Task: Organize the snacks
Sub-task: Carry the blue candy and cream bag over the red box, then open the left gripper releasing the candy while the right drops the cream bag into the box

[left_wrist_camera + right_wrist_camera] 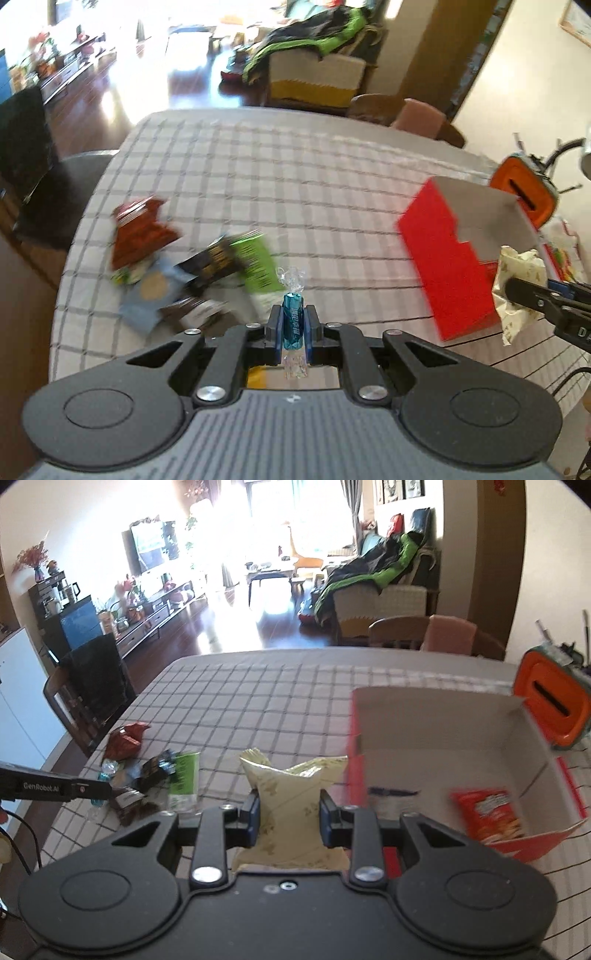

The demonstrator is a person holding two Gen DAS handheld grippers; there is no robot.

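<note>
Blue foil sweet in a clear twisted wrapper (293, 317), upright, pinched between the pads of the left tongs (294, 326); clear wrapper tails stick out above and below the pads. Left tongs hang above the bench, to the left of the red cardboard box (441, 266).

Pale yellow-green crinkled snack packet (290, 801) is squeezed at its waist by the right tongs (289, 821), both ends flaring out past the pads. Packet sits just left of the red box's near left corner, off the cloth.

Red box stands open at the top, grey-white inside; a red-and-white snack bag (487, 818) lies on its floor at the near right, and a thin dark object, too blurred to name, lies to the bag's left.

Bench (280, 701) is covered with a grey-and-white checked cloth. Well left of the box lies a loose heap of snack packets (192, 269): a dark red one farthest out, a green-and-black one nearest the box, a blue one with a round biscuit picture, and brown ones. All are motion-blurred.

Orange plastic lid with a slot (554, 709) sits just behind the box's far right corner.
</note>
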